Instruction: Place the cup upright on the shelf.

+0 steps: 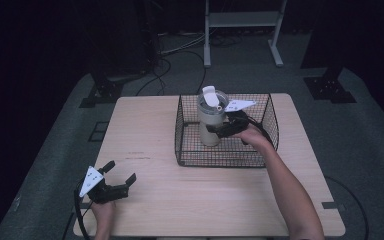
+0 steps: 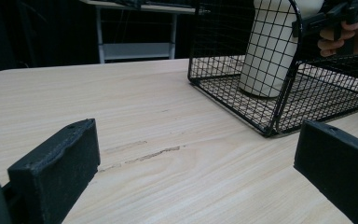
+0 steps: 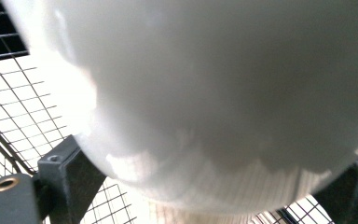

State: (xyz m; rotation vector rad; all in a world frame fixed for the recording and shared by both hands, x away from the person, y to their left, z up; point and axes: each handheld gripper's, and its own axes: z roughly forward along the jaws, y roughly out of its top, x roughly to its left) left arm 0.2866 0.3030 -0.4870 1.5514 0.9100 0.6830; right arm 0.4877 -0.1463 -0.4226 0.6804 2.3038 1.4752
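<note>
A pale wooden table (image 1: 190, 200) stands in a dark room. At its near left corner, the left gripper (image 1: 121, 172) rests on the wood, jaws spread wide with nothing between them. To the right, inside a black wire basket (image 1: 225, 159), the right gripper (image 1: 214, 129) clamps an upright cream tumbler (image 1: 211, 122).

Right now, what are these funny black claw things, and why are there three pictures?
A person holds a grabbing tool in each hand. One picture looks down from above the wooden table. The other two come from small cameras riding on the tools. The right gripper has its fingers around a cream cup standing inside a black wire basket. The left gripper rests low near the table's front edge, open, holding nothing; from it you see the basket and cup across the table.
</note>
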